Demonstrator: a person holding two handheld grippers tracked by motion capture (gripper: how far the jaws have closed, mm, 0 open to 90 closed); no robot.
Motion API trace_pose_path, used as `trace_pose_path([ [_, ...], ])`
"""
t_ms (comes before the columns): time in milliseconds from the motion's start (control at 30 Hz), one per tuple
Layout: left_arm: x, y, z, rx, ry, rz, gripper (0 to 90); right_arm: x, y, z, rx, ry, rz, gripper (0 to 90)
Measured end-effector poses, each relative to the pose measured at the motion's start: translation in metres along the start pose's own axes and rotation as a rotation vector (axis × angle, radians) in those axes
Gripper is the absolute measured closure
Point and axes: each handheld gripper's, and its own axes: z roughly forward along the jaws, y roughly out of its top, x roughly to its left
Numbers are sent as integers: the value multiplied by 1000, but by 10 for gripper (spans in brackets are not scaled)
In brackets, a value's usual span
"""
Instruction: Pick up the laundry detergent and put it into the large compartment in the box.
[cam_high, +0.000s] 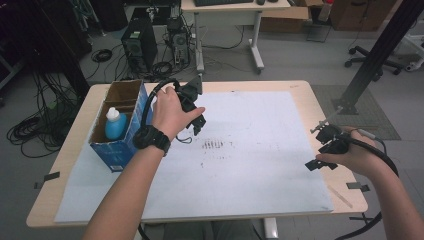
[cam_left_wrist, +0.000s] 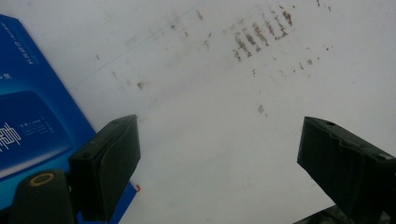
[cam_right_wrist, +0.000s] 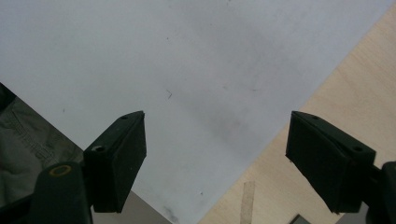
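Note:
My left gripper (cam_high: 196, 124) hangs over the white sheet (cam_high: 250, 125) just right of a blue cardboard box (cam_high: 122, 125). Its jaws stand wide apart with nothing between them, and in the left gripper view the left gripper (cam_left_wrist: 219, 154) looks down on smudged white paper beside the blue box (cam_left_wrist: 32, 116). A blue bottle with a white cap (cam_high: 115, 124) stands inside the box. My right gripper (cam_high: 320, 150) is held near the table's right edge. In the right gripper view the right gripper (cam_right_wrist: 215, 154) is open and empty above the sheet's corner.
The wooden table (cam_high: 320, 95) carries the white sheet, which has dark smudges (cam_high: 217, 146) at its middle. Tape strips (cam_high: 357, 186) hold the sheet at the edges. Beyond the table stand computer towers (cam_high: 140, 42), cables and a desk (cam_high: 235, 10). A black frame post (cam_high: 380, 50) rises at right.

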Motion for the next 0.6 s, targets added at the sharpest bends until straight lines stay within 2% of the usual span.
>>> trace_pose_path([
  [333, 5, -3, 3, 2, -7, -14, 136, 3, 1, 1, 3, 3, -2, 201],
  [600, 4, -4, 3, 0, -6, -10, 136, 2, -2, 1, 0, 5, 5, 200],
])
